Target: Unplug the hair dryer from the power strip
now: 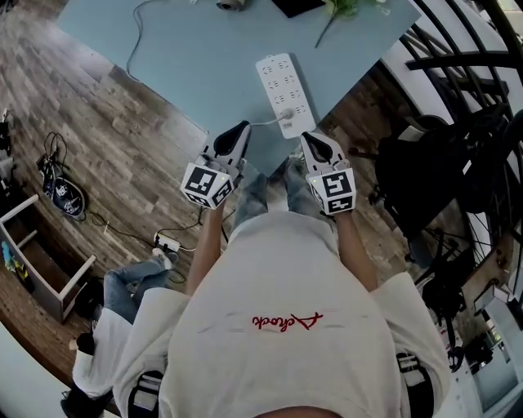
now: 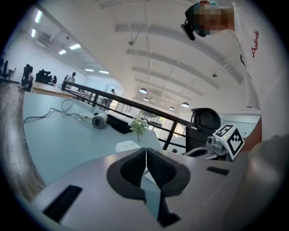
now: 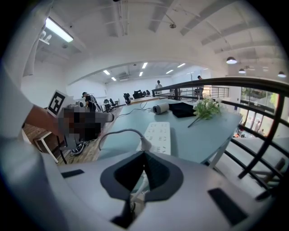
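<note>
A white power strip (image 1: 282, 86) lies near the front edge of the pale blue table (image 1: 188, 57). A white plug (image 1: 288, 124) sits in its near end, and the cord (image 3: 119, 132) loops off to the left. The hair dryer (image 1: 231, 4) lies far back on the table, also in the left gripper view (image 2: 99, 119). My left gripper (image 1: 243, 125) is shut and empty, just left of the plug. My right gripper (image 1: 306, 136) hovers just right of the strip's near end, its jaws together with nothing in them; the plug (image 3: 145, 143) shows right beyond the tips.
A green flower sprig (image 1: 343, 8) and a black object (image 1: 298, 6) lie at the table's far end. Black chairs (image 1: 417, 175) and a railing stand to the right. On the wooden floor are a small extension socket (image 1: 167, 242) and a wooden box (image 1: 41, 253).
</note>
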`<state>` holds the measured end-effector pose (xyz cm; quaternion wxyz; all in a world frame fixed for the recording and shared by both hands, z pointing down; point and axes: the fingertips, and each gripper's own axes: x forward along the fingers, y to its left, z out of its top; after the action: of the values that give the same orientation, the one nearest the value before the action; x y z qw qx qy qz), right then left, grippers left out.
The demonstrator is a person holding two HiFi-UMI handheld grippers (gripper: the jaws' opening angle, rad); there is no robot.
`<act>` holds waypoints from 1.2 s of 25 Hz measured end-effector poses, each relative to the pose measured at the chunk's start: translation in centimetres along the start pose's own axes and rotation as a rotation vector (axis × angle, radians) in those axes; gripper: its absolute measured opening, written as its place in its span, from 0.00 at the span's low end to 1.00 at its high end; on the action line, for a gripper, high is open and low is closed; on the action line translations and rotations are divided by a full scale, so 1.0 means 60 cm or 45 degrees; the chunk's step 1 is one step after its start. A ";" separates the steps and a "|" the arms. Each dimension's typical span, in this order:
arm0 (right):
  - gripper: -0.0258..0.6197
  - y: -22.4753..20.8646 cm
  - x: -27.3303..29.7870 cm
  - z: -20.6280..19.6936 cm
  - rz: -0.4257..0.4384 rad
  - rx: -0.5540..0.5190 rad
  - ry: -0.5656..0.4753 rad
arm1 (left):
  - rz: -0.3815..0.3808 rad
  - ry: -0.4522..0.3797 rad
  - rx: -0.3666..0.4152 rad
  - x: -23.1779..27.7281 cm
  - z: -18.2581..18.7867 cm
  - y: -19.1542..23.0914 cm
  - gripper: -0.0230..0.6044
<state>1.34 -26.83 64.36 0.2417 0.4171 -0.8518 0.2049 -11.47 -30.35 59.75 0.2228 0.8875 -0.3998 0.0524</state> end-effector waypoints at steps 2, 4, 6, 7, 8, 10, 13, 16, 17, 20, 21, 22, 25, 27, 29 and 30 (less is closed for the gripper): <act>0.07 0.003 0.001 -0.006 0.003 0.003 0.006 | -0.006 0.002 0.001 -0.003 -0.004 -0.003 0.06; 0.07 0.006 0.001 -0.011 0.006 0.004 0.011 | -0.011 0.005 -0.002 -0.006 -0.010 -0.008 0.06; 0.07 0.010 0.001 -0.014 0.011 0.004 0.016 | -0.013 0.008 -0.012 -0.010 -0.018 -0.014 0.06; 0.07 0.012 0.001 -0.015 0.014 0.003 0.017 | -0.014 0.010 -0.016 -0.011 -0.022 -0.017 0.06; 0.07 0.013 0.001 -0.017 0.016 0.002 0.018 | -0.015 0.013 -0.020 -0.013 -0.025 -0.019 0.06; 0.07 0.013 0.003 -0.019 0.020 0.002 0.018 | -0.018 0.019 -0.026 -0.013 -0.032 -0.022 0.06; 0.07 0.014 0.003 -0.022 0.024 0.003 0.022 | -0.028 0.029 -0.023 -0.013 -0.040 -0.029 0.06; 0.07 0.017 -0.001 -0.029 0.028 0.004 0.031 | -0.035 0.047 -0.027 -0.016 -0.055 -0.038 0.06; 0.07 0.018 -0.001 -0.031 0.029 0.003 0.034 | -0.035 0.053 -0.034 -0.017 -0.061 -0.039 0.06; 0.07 0.017 0.000 -0.032 0.031 0.001 0.034 | -0.031 0.071 -0.045 -0.015 -0.078 -0.040 0.06; 0.07 0.017 0.000 -0.032 0.031 -0.001 0.033 | -0.030 0.076 -0.044 -0.014 -0.082 -0.040 0.06; 0.07 0.016 0.000 -0.033 0.031 -0.003 0.033 | -0.029 0.081 -0.042 -0.012 -0.087 -0.040 0.06; 0.07 0.015 -0.002 -0.034 0.031 -0.009 0.032 | -0.031 0.093 -0.035 -0.006 -0.097 -0.042 0.06; 0.07 0.014 -0.003 -0.033 0.032 -0.011 0.031 | -0.033 0.105 -0.025 0.000 -0.104 -0.043 0.06; 0.07 0.011 -0.002 -0.031 0.033 -0.015 0.031 | -0.038 0.125 -0.005 0.009 -0.111 -0.042 0.06; 0.07 0.010 -0.001 -0.030 0.034 -0.018 0.031 | -0.040 0.138 0.007 0.014 -0.116 -0.042 0.06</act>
<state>1.35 -25.44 65.68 0.2522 0.4014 -0.8557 0.2073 -8.47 -26.41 65.31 0.2424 0.8902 -0.3731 0.0980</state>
